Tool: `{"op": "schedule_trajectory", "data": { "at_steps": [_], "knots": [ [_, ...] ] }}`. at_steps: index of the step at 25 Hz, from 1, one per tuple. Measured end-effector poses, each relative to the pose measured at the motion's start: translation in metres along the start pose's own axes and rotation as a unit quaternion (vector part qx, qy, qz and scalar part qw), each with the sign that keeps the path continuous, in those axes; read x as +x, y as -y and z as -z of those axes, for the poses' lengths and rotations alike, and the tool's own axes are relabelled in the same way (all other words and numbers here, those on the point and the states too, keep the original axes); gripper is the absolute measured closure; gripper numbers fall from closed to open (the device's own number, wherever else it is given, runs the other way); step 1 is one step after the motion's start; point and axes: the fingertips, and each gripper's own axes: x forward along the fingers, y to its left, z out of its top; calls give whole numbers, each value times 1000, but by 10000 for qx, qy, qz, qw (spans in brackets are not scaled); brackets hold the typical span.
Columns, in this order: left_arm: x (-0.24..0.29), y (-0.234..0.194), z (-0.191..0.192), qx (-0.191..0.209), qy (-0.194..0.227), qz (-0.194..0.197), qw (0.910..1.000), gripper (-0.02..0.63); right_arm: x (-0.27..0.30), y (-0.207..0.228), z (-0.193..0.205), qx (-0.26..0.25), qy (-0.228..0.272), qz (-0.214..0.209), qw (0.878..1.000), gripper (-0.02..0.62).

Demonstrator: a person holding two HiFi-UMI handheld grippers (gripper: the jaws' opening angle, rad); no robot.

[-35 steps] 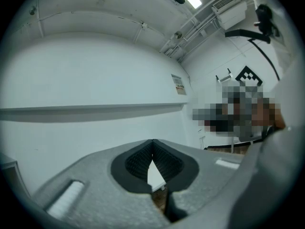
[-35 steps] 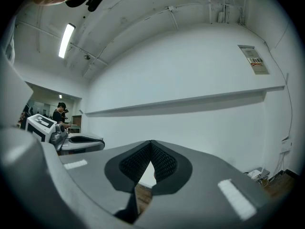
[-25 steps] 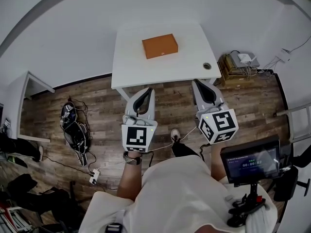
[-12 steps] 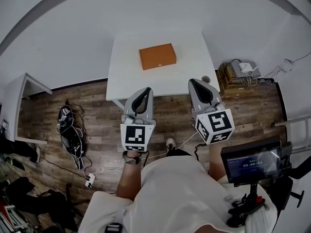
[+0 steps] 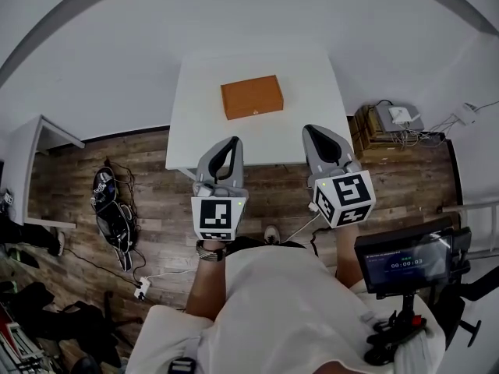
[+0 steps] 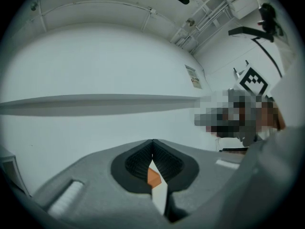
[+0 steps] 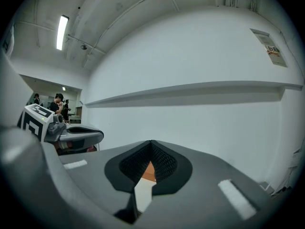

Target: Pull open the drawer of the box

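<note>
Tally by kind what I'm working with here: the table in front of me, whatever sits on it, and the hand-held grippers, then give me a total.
White table: 1
Orange box: 1
Hand-held grippers: 2, the left hand-held gripper and the right hand-held gripper
Total: 4

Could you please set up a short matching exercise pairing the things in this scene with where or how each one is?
Things:
1. orange box
2. left tongs
3. small screen
4. white table

Place or state:
a. shut, gripping nothing
b. lying on the tabletop
c. at the person's right side
d. standing against the wall

Pairs: 1-b, 2-a, 3-c, 4-d
</note>
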Motion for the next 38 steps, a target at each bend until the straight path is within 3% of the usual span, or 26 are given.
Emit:
{"op": "schedule_trajectory", "data": {
  "at_steps": [13,19,24,33,38],
  "knots": [
    [32,-18,9,-65,-70,-44,9999,600,40,22,10,212,-219,119,9995,594],
    [63,-40,42,-273,-331,28,9991,592,82,30,32,208,-476,199,9985,590],
    [98,-67,63,-318,-420,157,9985,568,124,33,46,-107,-660,263,9974,565],
    [165,-114,123,-221,-1005,257,9944,533,201,52,88,102,-893,515,9946,543],
    [191,-132,166,-287,-1413,296,9891,526,236,57,131,263,-1183,569,9910,526]
  ]
}}
